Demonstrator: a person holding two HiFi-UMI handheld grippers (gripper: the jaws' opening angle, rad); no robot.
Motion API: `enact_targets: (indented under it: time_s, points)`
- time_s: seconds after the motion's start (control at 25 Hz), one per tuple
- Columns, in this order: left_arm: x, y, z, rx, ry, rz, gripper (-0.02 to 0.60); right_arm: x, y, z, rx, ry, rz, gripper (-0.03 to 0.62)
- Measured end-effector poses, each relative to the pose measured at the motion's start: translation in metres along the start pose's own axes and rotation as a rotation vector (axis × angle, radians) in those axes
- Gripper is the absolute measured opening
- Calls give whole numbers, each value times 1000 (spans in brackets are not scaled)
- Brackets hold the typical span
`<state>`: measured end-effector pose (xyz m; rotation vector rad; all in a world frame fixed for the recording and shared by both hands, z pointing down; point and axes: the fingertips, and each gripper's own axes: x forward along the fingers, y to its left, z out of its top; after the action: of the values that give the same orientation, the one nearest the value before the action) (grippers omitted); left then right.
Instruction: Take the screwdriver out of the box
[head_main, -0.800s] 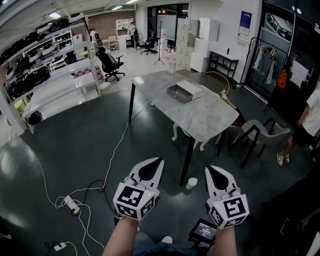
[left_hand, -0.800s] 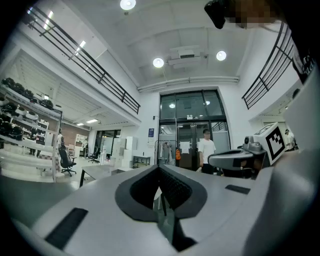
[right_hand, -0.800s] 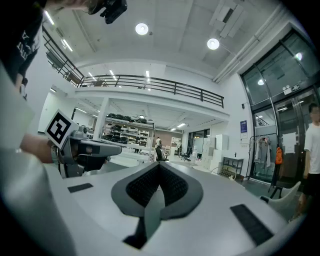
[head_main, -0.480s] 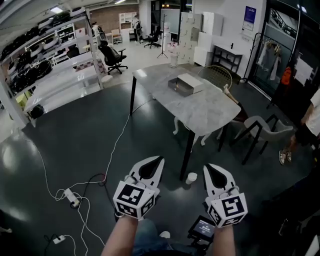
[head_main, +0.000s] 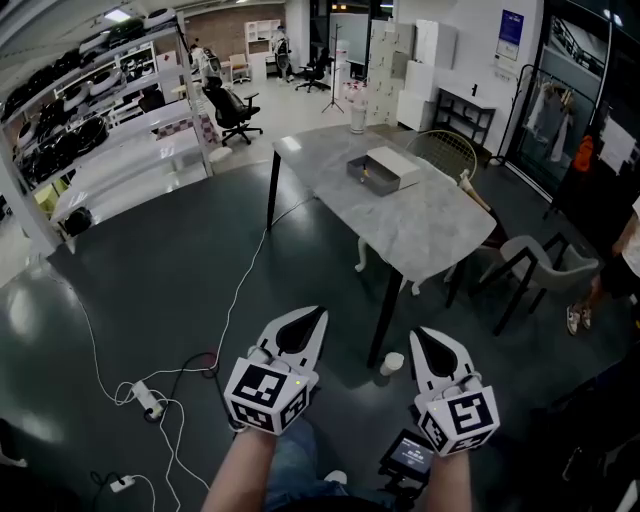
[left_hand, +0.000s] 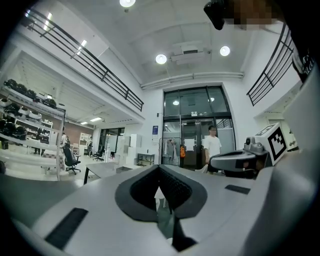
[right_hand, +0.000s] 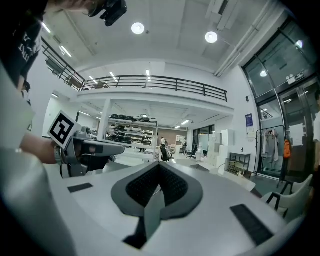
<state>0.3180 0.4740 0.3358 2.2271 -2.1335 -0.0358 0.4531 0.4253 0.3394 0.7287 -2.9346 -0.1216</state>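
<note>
A grey open box (head_main: 383, 170) with a white lid lies on the marble-topped table (head_main: 420, 225), far ahead in the head view; no screwdriver shows from here. Both grippers hang low in front of me, well short of the table. My left gripper (head_main: 322, 312) is shut with its jaws meeting at the tip and nothing between them. To its right my right gripper (head_main: 416, 333) is also shut and empty. In the left gripper view the jaw tips (left_hand: 160, 167) meet, and in the right gripper view the jaw tips (right_hand: 160, 164) meet too.
Cables and a power strip (head_main: 147, 400) lie on the dark floor at left. A white cup (head_main: 391, 364) stands by the table leg. Chairs (head_main: 522, 268) sit right of the table, shelving (head_main: 95, 120) at left. A person (head_main: 612, 270) stands at the right edge.
The view has shifted slightly forward toward the table. Both grippers keep their places in front of me and stay shut.
</note>
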Motion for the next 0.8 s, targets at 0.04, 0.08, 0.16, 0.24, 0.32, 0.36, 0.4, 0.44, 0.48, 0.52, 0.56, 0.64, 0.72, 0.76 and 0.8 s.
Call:
enact_targets:
  time_s: [0.04, 0.08, 0.16, 0.24, 0.32, 0.36, 0.4, 0.44, 0.48, 0.52, 0.56, 0.64, 0.72, 0.76, 0.8]
  points:
    - [5, 8, 0, -1, 0, -1, 12, 9, -1, 0, 3, 3, 0, 25]
    - [11, 17, 1, -1, -1, -2, 12, 19, -2, 0, 7, 6, -1, 25]
    - [22, 37, 4, -2, -3, -5, 14, 42, -4, 1, 8, 9, 0, 25]
    - [38, 59, 6, -2, -6, -12, 12, 68, -6, 4, 2, 9, -1, 25]
    - [55, 83, 9, -7, -11, -20, 14, 95, -10, 7, -1, 13, -9, 25]
    - [63, 94, 11, -10, -14, -24, 12, 109, -12, 8, -3, 17, -12, 25]
    - [72, 106, 13, -12, -15, -29, 12, 122, -14, 10, -5, 21, -16, 25]
    - [80, 118, 15, -13, -16, -35, 12, 135, -16, 13, -7, 24, -20, 25]
    - [89, 129, 17, -12, -16, -42, 12, 149, -17, 15, -7, 26, -25, 25]
    - [97, 141, 19, -11, -16, -49, 12, 162, -19, 17, -8, 28, -31, 25]
    - [105, 152, 21, -11, -16, -57, 14, 176, -21, 19, -7, 30, -38, 25]
    - [123, 174, 24, -9, -16, -75, 12, 202, -26, 21, -4, 33, -57, 25]
    - [138, 194, 27, -6, -18, -91, 12, 227, -30, 23, -1, 35, -73, 25]
    - [144, 204, 29, -5, -19, -98, 12, 238, -31, 25, 1, 36, -79, 25]
    - [149, 212, 30, -5, -21, -104, 12, 248, -31, 26, 3, 37, -84, 25]
